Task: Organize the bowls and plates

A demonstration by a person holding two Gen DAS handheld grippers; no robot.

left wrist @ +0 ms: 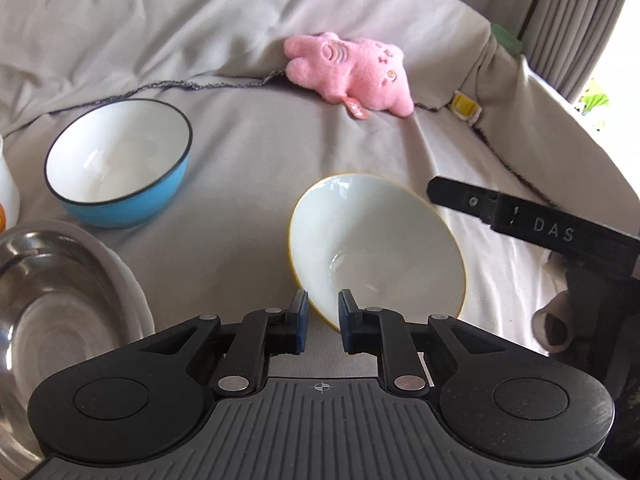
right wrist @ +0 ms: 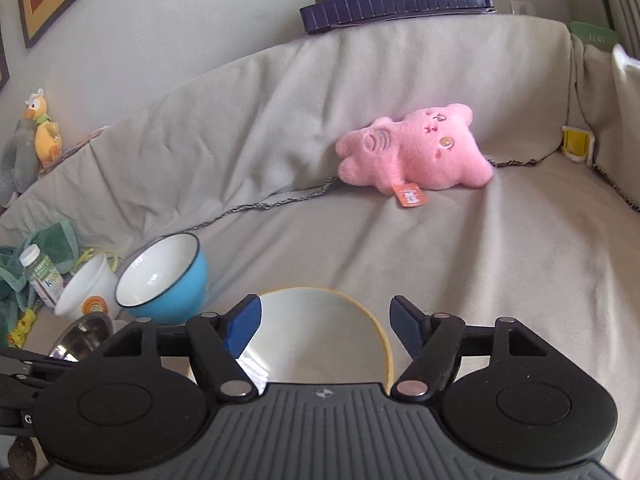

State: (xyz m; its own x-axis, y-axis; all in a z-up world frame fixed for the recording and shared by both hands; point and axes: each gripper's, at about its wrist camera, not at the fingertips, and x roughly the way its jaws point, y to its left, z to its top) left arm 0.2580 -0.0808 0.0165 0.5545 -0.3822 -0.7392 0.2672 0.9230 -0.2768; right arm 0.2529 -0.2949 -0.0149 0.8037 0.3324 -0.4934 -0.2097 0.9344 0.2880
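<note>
A white bowl with a yellow rim is tilted on the grey sofa cover. My left gripper is shut on its near rim. The same bowl shows in the right wrist view, between the fingers of my open right gripper, whose jaws stand wide apart around it without pressing. A blue bowl with a white inside sits upright to the left, also in the right wrist view. A steel bowl on a grey plate lies at the near left.
A pink plush toy lies at the back of the seat. A white cup, a small bottle and a green cloth sit at the left. The sofa backrest rises behind.
</note>
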